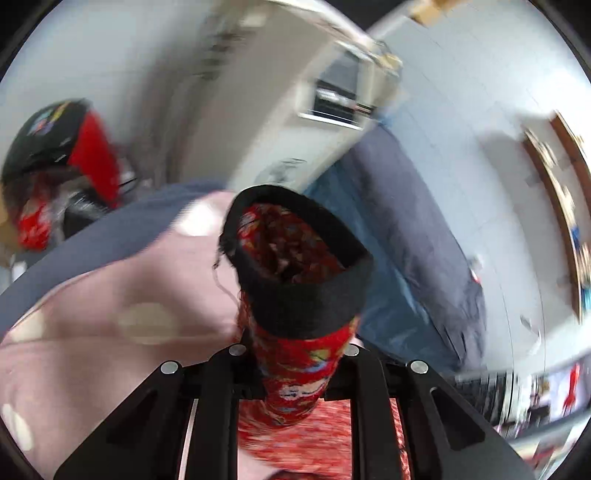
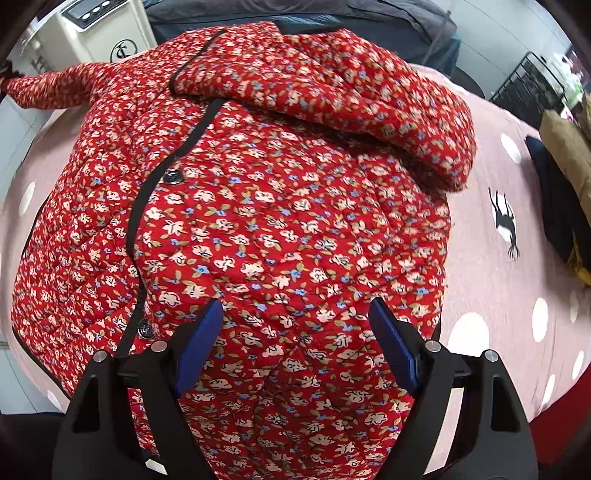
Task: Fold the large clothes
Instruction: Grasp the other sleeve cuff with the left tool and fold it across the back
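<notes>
Left tool (image 1: 295,354) pinches the sleeve (image 1: 295,280); its fingertips are hidden, the view apparently motion-blurred. Right tool (image 2: 295,343) stands spread above the red floral jacket (image 2: 280,221), its hem cut off.

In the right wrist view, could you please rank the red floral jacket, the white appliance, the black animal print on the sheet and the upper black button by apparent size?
1. red floral jacket
2. white appliance, partly cut off by the frame
3. black animal print
4. upper black button
</notes>
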Motion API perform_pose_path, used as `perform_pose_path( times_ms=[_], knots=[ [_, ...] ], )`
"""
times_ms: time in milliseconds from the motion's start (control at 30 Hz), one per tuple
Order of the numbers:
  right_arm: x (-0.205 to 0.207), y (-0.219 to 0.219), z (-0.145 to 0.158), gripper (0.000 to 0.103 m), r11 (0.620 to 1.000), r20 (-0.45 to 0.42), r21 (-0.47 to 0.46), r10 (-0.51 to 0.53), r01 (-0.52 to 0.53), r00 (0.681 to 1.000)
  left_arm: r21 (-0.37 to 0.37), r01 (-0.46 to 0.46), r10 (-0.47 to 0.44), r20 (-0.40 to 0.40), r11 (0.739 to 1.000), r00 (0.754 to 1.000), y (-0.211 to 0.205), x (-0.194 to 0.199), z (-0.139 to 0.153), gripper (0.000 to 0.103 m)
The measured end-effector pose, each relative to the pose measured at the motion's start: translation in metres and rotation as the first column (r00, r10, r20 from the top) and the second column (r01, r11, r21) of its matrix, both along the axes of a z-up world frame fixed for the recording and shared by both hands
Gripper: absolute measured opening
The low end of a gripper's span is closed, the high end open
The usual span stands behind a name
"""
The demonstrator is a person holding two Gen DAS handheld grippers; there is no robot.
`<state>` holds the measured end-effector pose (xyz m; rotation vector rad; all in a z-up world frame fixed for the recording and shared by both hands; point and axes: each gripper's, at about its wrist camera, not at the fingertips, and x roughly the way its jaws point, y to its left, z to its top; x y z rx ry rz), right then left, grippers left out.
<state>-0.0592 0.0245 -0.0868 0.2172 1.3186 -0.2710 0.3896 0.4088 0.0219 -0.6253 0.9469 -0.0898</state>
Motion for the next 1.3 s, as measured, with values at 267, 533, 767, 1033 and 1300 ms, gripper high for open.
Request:
perform_pose_path(
  times_ms=[267, 533, 767, 1033, 1300],
  knots=[
    [-0.005, -0.014, -0.004, 0.080, 0.999, -0.001, 0.019, -0.047, 0.047, 0.999, 0.082, 0.456, -0.463, 0.173, 0.886, 0.869, -0.226, -0.036, 0.064, 0.016],
    [-0.016, -0.045, -0.007, 0.080, 0.989, 0.005, 0.041, -0.143, 0.142, 0.990, 0.005, 0.721, -0.721, 0.039, 0.693, 0.692, -0.409, -0.134, 0.002, 0.015],
    [-0.039, -0.081, -0.015, 0.080, 0.974, -0.010, 0.049, -0.219, 0.220, 0.976, 0.127, 0.828, -0.800, -0.214, 0.546, 0.560, -0.470, -0.184, -0.076, 0.036],
    [-0.044, -0.104, -0.034, 0.080, 0.967, -0.034, 0.070, -0.242, 0.244, 0.970, -0.074, 0.868, -0.858, -0.212, 0.491, 0.467, -0.449, -0.236, -0.091, 0.083],
    [-0.021, -0.135, -0.035, 0.080, 0.959, -0.019, 0.112, -0.262, 0.262, 0.965, 0.215, 0.785, -0.767, -0.179, 0.581, 0.616, -0.362, -0.245, -0.084, 0.091]
  ],
)
